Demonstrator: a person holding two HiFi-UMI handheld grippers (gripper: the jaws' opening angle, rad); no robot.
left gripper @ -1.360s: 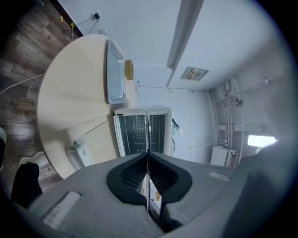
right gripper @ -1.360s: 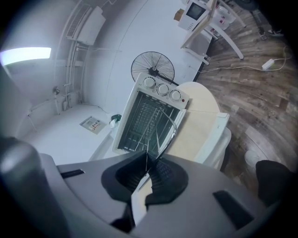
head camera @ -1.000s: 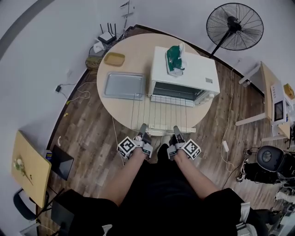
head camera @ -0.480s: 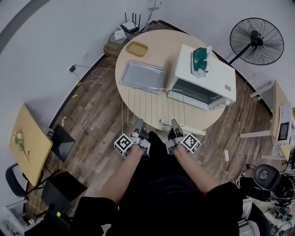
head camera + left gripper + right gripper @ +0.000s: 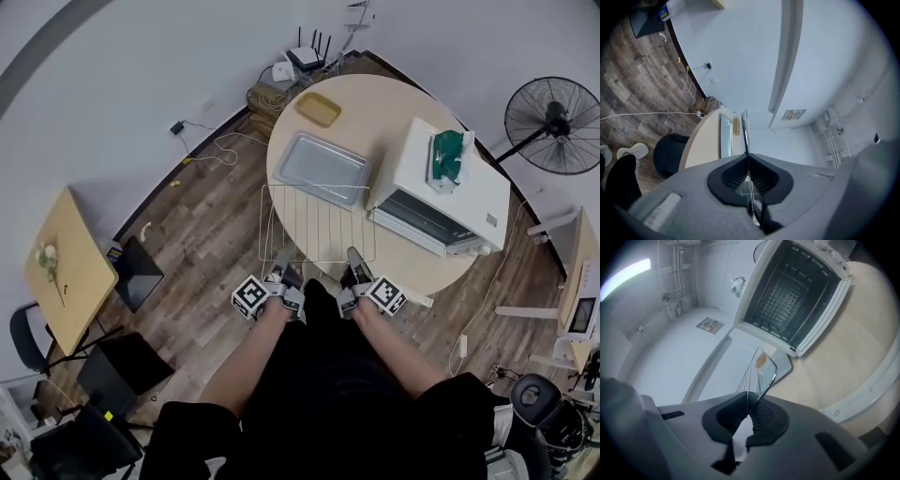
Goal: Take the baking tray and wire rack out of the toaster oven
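Note:
The wire rack (image 5: 317, 222) hangs level over the round table's near edge, clear of the white toaster oven (image 5: 448, 202), whose door stands open. My left gripper (image 5: 283, 256) is shut on the rack's near bar at the left, and my right gripper (image 5: 353, 255) is shut on the same bar at the right. The grey baking tray (image 5: 321, 169) lies on the table just beyond the rack. In the left gripper view the rack (image 5: 745, 133) shows edge-on between the shut jaws (image 5: 748, 161). The right gripper view shows the rack's wires (image 5: 761, 372) in the jaws (image 5: 749, 408) and the empty oven cavity (image 5: 790, 294).
A green object (image 5: 447, 156) sits on top of the oven. A small yellow dish (image 5: 318, 109) lies at the table's far side. A standing fan (image 5: 557, 112) is at the right, a wooden side table (image 5: 61, 277) at the left, and cables and a router (image 5: 309, 56) lie by the wall.
Both grippers have carried the wire rack away from the oven's open door and swung it to the left, toward the baking tray. The head view has turned with them.

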